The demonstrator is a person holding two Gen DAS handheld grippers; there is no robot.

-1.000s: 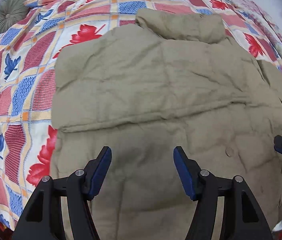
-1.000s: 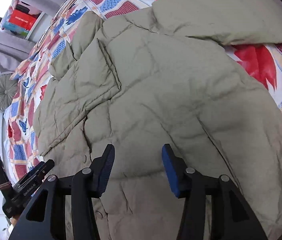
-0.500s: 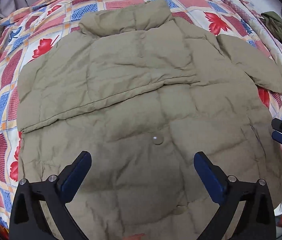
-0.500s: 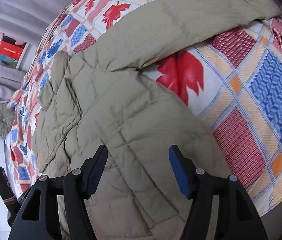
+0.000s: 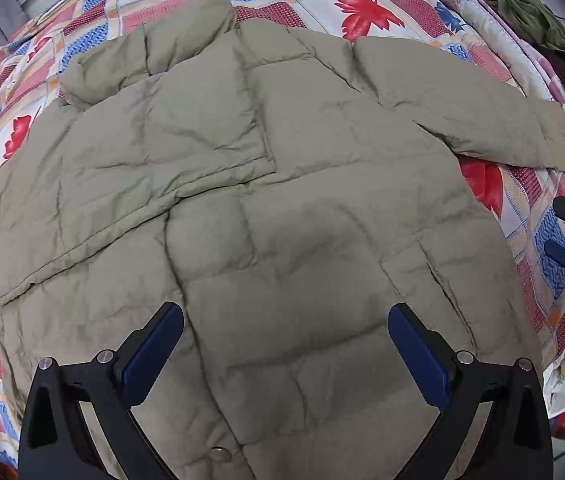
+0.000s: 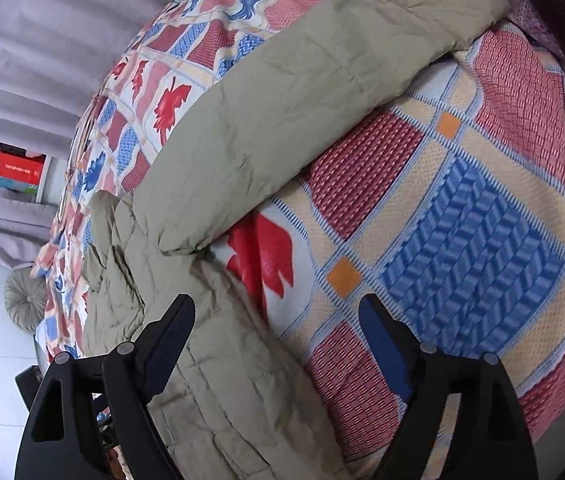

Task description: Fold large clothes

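A tan puffer jacket [image 5: 266, 208] lies spread flat on a bed covered by a patchwork quilt [image 6: 462, 216] of red leaves and blue blocks, collar toward the far side. One sleeve is already folded across the body; the other sleeve [image 6: 306, 80] stretches out over the quilt. The left gripper [image 5: 285, 350] hovers over the hem with its fingers spread wide and holding nothing. The right gripper [image 6: 278, 336] sits just beside the jacket's side edge, near the armpit, its fingers likewise released and empty. The step in hand looks like folding in the outstretched sleeve. To do it well, the right fingers should probably pinch the sleeve near its cuff, taking both padded layers, and carry it across to lie over the first sleeve. The left gripper could meanwhile press the body down so that it does not drag. Puffy fabric springs back, so smoothing the crease should help. A red box [image 6: 18, 168] stands by the window; its white lettering is too small to read.
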